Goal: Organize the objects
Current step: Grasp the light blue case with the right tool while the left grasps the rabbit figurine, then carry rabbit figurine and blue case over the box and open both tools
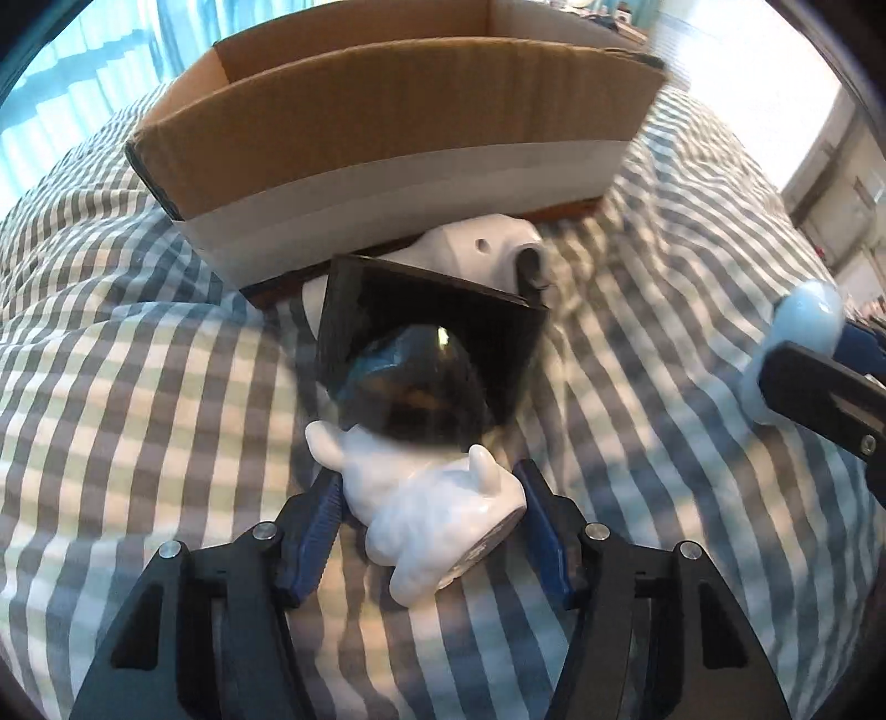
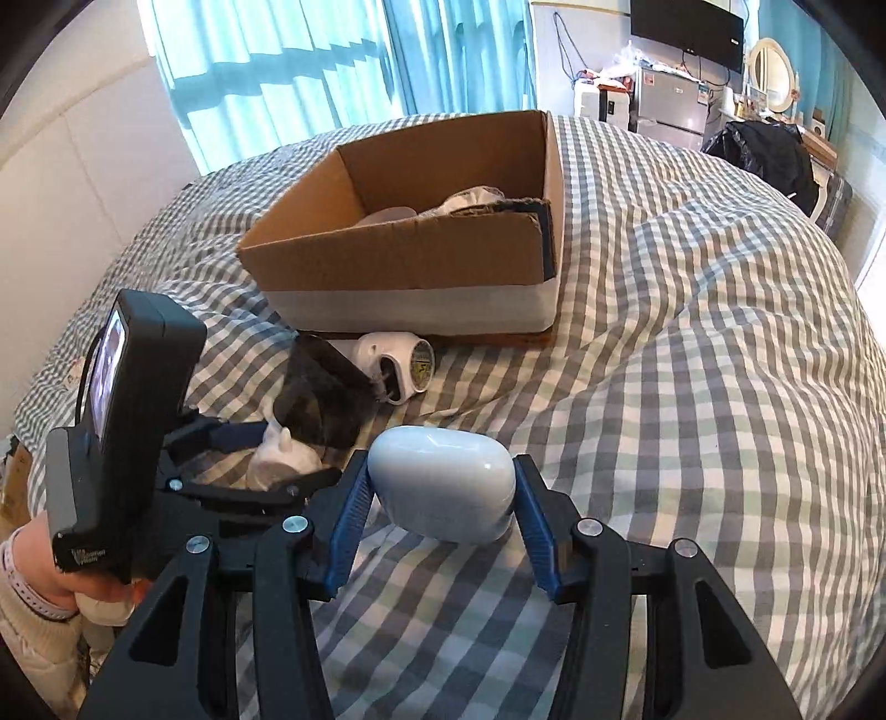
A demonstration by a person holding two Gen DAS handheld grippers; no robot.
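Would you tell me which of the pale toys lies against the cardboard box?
The white toy lying on its side below the box; the other two sit in the grippers.

A home bedroom, lived in. Bed (image 2: 692, 332) under a grey-and-white checked cover, cardboard box (image 2: 421, 249) resting on it. Teal curtains (image 2: 310, 61) over a bright window. Wall-mounted television (image 2: 686, 25), oval mirror (image 2: 772, 66), small fridge (image 2: 673, 105) and cluttered dresser along the far wall.
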